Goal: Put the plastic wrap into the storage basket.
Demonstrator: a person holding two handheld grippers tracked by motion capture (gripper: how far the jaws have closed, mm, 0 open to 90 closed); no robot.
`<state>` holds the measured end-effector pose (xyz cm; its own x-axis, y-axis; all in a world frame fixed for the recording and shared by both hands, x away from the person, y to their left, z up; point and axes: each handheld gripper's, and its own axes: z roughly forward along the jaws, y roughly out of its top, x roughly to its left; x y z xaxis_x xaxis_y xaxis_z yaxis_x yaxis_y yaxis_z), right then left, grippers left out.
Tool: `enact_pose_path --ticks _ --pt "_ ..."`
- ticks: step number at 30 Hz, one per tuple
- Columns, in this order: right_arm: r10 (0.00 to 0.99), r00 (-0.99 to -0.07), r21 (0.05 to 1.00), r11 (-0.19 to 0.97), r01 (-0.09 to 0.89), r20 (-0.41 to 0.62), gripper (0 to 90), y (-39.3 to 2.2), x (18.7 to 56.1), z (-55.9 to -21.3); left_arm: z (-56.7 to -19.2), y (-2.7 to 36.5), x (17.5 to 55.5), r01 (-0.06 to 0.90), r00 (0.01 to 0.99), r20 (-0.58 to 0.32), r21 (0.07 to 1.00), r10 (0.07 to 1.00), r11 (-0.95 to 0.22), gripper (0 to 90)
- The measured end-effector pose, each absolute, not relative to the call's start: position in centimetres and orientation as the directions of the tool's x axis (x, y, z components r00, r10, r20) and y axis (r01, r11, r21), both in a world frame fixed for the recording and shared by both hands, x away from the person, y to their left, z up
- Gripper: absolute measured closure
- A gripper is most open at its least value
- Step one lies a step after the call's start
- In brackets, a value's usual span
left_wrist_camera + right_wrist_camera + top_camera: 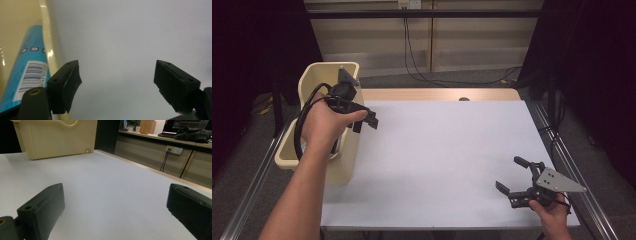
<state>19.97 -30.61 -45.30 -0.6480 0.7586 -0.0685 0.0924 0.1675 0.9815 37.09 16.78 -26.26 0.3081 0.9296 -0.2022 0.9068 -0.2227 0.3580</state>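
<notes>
At about ten o'clock on the white-covered table (442, 150), the left gripper (364, 119) hung just past the rim of the cream plastic bin (319, 75), its jaws parted with nothing between them. A blue tube with a white barcode label (27, 67) lay inside that bin, beside the rim. At five o'clock the right gripper (512, 175) rested low, jaws wide and empty.

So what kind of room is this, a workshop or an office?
Probably a lab or test room set up for recording. A white-topped table stands between dark curtains, the person's hands hold a left gripper and a right gripper, and a desk with a monitor stands behind.
</notes>
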Motion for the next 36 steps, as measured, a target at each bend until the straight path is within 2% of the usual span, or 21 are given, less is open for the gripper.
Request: enact_pose_path --ticks 19,36 --pt "0.756 -0.650 0.982 0.166 0.090 -0.068 1.2 -30.6 20.1 -45.3 -29.5 13.9 37.5 0.910 0.354 -0.215 0.305 0.910 -0.281 18.4" --pt "0.755 -0.652 0.982 0.167 0.088 -0.070 1.2 -30.6 20.0 -45.3 -33.8 12.0 36.9 0.894 0.401 -0.199 0.299 0.894 -0.334 17.8"
